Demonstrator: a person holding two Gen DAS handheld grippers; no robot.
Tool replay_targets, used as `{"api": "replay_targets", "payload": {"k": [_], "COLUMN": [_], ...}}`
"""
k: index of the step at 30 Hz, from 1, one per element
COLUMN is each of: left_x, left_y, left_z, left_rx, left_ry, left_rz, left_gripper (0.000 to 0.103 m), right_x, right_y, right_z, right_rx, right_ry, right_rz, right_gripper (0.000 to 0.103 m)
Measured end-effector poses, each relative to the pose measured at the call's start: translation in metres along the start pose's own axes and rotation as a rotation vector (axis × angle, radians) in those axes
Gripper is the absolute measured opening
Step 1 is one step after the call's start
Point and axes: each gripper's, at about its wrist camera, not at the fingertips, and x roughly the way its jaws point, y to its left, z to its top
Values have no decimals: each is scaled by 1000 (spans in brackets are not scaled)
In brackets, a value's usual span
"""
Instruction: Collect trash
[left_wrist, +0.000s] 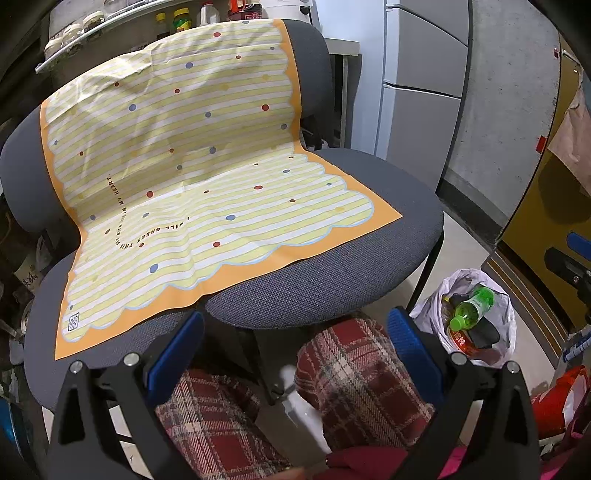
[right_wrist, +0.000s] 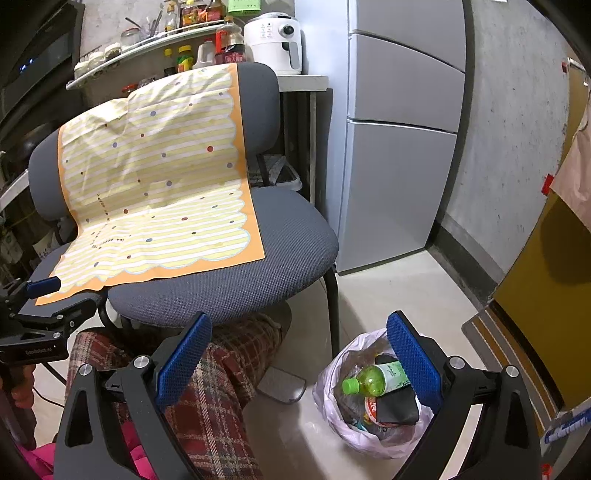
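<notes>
1. The bag (right_wrist: 373, 428) sits on the floor at lower right of the right wrist view, just beside the chair leg, its mouth open.
2. Inside it lies a green bottle (right_wrist: 373, 380) on its side, on top of a dark flat item and a red-and-white wrapper; more trash shows underneath, too jumbled to tell apart.
3. The chair (left_wrist: 332, 266) fills the centre of the left wrist view. Only the sheet (left_wrist: 184, 166) lies on it, draped from backrest to seat; no loose trash shows on the seat.
4. The left gripper (left_wrist: 295, 350) hangs at the bottom of its view over plaid-clad knees, fingers spread wide, nothing between them.
5. The right gripper (right_wrist: 299, 354) hangs at the bottom of its view, fingers likewise spread and empty, one pad in front of the bag.
6. Judgement: collecting looks nearly or fully done. What may remain is closing or lifting the bag; whether the sheet counts as trash I cannot tell.
</notes>
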Motion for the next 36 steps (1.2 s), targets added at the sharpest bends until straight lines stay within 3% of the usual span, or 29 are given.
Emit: {"api": "replay_targets", "payload": {"k": [36], "left_x": [0], "left_y": [1], "left_z": [-2], "left_rx": [-2], "left_ry": [3], "left_rz": [4], "left_gripper": [96], "right_x": [5], "right_y": [-4], "right_z": [-5], "right_rx": [9], "right_ry": [6], "right_rz": [-10], "right_gripper": [95]}}
